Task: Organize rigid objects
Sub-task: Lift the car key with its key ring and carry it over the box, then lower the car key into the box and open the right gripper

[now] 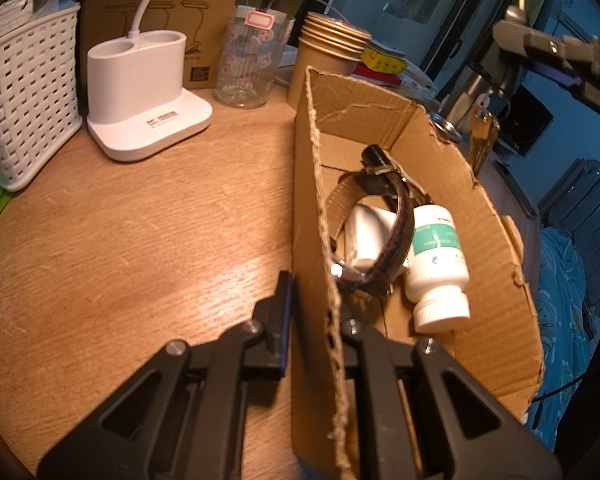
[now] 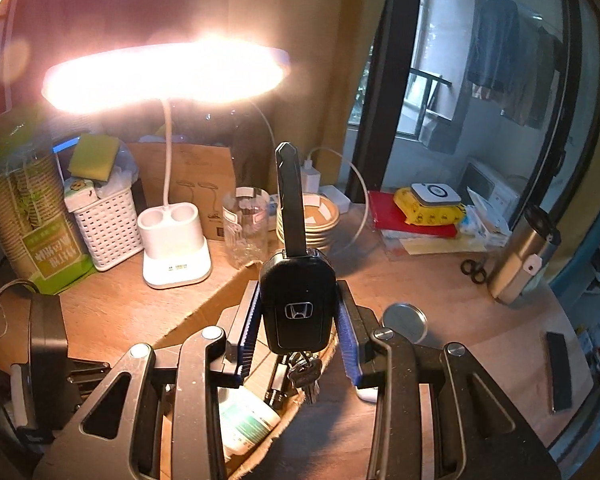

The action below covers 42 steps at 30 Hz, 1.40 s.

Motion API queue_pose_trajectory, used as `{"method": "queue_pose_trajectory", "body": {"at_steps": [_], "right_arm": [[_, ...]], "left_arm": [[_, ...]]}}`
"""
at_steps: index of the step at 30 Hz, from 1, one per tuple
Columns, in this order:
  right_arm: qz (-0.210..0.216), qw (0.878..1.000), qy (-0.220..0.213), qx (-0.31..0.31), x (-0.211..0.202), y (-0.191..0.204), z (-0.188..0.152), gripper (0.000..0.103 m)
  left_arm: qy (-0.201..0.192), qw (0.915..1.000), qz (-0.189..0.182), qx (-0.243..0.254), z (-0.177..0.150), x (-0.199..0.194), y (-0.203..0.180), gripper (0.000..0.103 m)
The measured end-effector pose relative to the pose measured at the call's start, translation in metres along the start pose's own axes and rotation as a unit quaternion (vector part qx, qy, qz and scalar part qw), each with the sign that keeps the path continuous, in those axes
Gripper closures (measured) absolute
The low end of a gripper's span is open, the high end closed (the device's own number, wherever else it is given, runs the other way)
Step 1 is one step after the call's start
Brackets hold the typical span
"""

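Car key sits clamped in the right gripper, fob between the pads, blade standing straight ahead of the fingers, long axis along them; keyring dangles beneath. Cardboard box lies just below, its near wall pinched by the clenched left gripper. Best to lower over the bottle and watch, then release.

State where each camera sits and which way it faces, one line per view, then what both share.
Left wrist: rides the left gripper, angled down at the torn cardboard box; its black fingers pinch the box's wall.
Right wrist: rides the right gripper, facing across the wooden desk toward the window; its blue-padded fingers hold a black car key fob.
Shared: white lamp base, box, white pill bottle.
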State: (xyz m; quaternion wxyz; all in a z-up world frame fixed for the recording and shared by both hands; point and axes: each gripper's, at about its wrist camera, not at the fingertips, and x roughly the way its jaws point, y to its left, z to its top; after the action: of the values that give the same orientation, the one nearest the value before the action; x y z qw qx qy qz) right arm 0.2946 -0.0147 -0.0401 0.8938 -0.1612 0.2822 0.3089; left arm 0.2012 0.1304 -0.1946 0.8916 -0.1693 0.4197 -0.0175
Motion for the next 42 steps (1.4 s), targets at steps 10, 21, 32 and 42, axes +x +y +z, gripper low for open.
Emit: {"method": "queue_pose_trajectory", "body": {"at_steps": [10,21,32,42], "right_arm": [[0.018,1.0,0.001,-0.005,0.013,0.011,0.005,0.066],[0.031,0.999,0.031,0.008,0.042,0.015,-0.009,0.066],[0.045,0.996,0.072,0.012,0.071,0.022,-0.027,0.066],[0.055,0.994,0.096,0.004,0.083,0.031,-0.037,0.066]], "left_arm": [[0.0,1.0,0.0,0.0,0.0,0.0,0.0,0.093],[0.0,1.0,0.0,0.0,0.0,0.0,0.0,0.093],[0.0,1.0,0.0,0.0,0.0,0.0,0.0,0.093],[0.0,1.0,0.0,0.0,0.0,0.0,-0.001,0.093]]}}
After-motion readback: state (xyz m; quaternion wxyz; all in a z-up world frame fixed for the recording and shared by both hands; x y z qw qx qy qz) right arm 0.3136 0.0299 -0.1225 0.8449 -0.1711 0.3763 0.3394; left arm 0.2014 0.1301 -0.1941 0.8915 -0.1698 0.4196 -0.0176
